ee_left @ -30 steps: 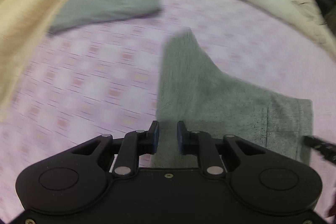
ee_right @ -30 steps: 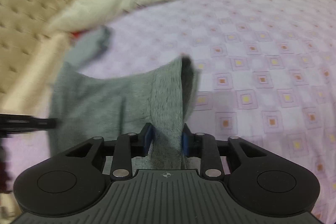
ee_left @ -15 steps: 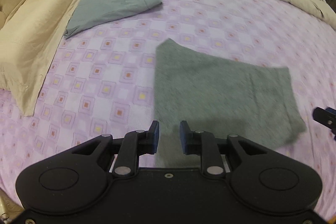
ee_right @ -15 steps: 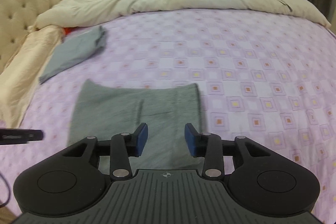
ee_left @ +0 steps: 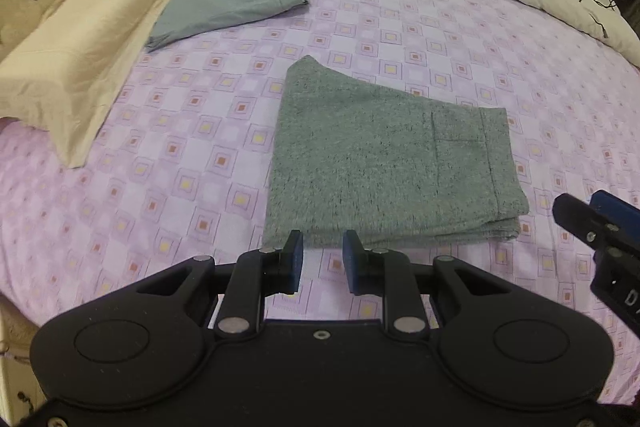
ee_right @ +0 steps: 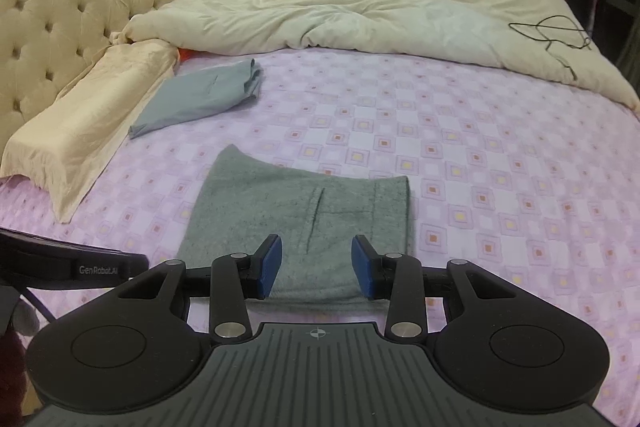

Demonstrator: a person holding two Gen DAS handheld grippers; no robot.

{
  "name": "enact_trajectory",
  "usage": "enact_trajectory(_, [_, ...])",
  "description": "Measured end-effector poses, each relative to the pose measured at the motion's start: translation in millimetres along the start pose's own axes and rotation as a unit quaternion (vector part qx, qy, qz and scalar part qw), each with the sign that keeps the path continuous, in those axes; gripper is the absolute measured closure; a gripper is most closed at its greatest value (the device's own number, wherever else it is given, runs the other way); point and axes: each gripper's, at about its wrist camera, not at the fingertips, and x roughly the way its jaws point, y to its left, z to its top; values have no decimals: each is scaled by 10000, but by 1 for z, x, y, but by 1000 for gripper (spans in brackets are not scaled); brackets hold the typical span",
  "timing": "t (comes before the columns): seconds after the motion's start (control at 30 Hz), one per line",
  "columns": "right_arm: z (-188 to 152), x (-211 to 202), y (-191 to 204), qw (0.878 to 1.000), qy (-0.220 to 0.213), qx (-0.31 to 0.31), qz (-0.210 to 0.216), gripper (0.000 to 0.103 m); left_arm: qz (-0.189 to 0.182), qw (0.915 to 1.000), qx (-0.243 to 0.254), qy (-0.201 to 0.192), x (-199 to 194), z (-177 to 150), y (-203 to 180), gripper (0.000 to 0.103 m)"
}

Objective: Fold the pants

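- Pillow [ee_left: 80, 63] and a folded blue-grey cloth [ee_left: 232, 3] lie at the left of the bed [ee_left: 440, 39], well apart from the work
- Left gripper [ee_left: 322, 261]: jaws a little apart, empty, just short of the pants' near edge
- Pants [ee_left: 380, 163] lie mid-bed, flat, folded into a compact stack, pocket up; folding looks done or nearly so
- Right gripper [ee_right: 316, 265]: jaws wide, holding nothing, over the near edge

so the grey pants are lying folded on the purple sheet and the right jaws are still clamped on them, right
Not quite. The grey pants do lie folded on the purple sheet, but the right gripper is open: in the right wrist view its jaws stand apart above the near edge of the cloth, gripping nothing.
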Motion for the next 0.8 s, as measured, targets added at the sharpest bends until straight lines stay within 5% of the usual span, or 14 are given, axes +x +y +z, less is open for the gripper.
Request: enact_trajectory(0.8, [-22,-53,-16,9988,-471,-38,85,66,93,9989,78,-448,-45,-33,-37,72])
